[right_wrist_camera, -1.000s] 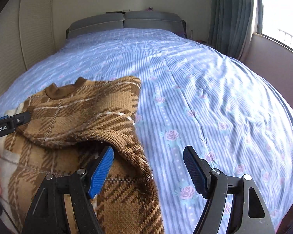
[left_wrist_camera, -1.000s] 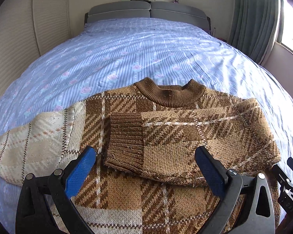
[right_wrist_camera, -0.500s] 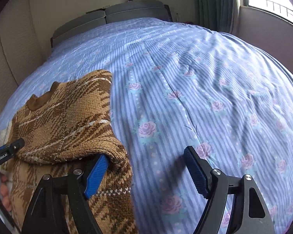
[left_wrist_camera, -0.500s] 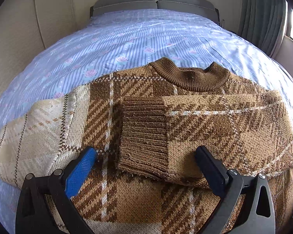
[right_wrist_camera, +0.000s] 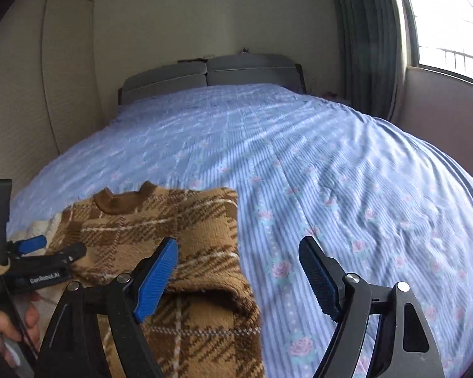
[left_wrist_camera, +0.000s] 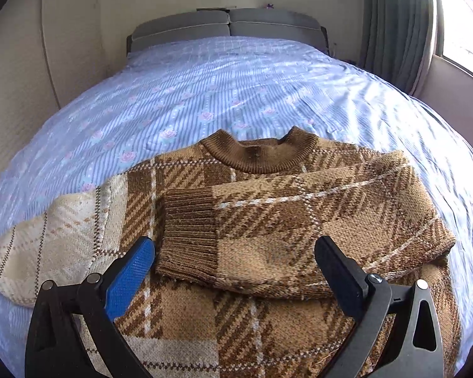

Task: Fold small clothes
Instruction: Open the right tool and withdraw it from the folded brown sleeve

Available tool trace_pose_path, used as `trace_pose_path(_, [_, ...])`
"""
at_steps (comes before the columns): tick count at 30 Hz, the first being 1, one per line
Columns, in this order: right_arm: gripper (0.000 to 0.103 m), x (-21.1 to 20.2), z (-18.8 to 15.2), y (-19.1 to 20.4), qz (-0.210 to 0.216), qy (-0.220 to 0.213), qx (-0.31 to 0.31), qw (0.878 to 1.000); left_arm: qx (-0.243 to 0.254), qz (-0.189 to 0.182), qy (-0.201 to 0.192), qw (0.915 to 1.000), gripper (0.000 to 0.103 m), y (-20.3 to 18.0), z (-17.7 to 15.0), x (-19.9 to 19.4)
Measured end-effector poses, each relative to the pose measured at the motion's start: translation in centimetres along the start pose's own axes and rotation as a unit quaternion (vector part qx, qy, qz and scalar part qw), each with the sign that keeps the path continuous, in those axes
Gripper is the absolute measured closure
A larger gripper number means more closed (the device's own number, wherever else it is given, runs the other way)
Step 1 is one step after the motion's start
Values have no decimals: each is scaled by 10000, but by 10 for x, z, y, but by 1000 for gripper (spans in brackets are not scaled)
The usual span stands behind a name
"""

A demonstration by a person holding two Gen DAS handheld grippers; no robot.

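Looking at this chunky brown plaid knit sweater (left_wrist_camera: 268, 230) on the blue floral bedsheet (left_wrist_camera: 236, 88): soft, floppy, fairly heavy. Grab the cream left sleeve (left_wrist_camera: 47, 245) by its cuff. Left gripper (left_wrist_camera: 233, 261) and right gripper (right_wrist_camera: 238, 267) both spread, holding nothing.

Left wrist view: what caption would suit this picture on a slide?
Open left gripper poised over a brown plaid sweater on a blue floral bedspread, one sleeve folded across its chest.

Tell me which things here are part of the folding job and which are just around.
Part of the job:
sweater
left claw, open
right claw, open

Just around:
bedspread
headboard
curtain
window
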State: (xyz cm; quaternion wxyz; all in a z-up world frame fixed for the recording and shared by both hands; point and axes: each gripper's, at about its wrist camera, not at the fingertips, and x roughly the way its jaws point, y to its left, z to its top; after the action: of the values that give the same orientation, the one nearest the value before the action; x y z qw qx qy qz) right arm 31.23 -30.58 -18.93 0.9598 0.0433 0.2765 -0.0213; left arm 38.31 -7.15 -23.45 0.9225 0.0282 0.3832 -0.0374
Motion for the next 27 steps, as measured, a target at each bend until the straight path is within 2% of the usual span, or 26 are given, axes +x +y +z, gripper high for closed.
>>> trace_pose_path(3, [25,22,9,15,215,49,-125,9997,12,-18,39,10000,0,-3,0,5])
trace_pose_path(7, [30,47,-3,27,344,420,-260,9982,-181,-117,183,9996,0,6,-6,11])
trace_pose_path(12, [30,66,-30,20,424,998,-119,9940,-246,-14,427,9988,0,14,-15,26])
trace_pose_path(14, [30,74,-36,19,405,1185,-174,9920,-366,-126,531,9978,0,20,-19,33])
trace_pose_path(17, [27,84,-42,8,529,1393,150,9887,-410,-155,530,9976,0,22,-21,34])
trace_pose_path(21, [27,76,-38,9,463,1324,172,9900,-452,-174,474,9977,0,23,-21,25])
trace_pose_path(25, [27,47,-28,15,384,865,83,9955,-525,-175,375,9978,0,30,-20,8])
trace_pose_path(27, [27,37,-24,20,408,770,18,9962,-507,-127,326,9981,0,34,-20,-2])
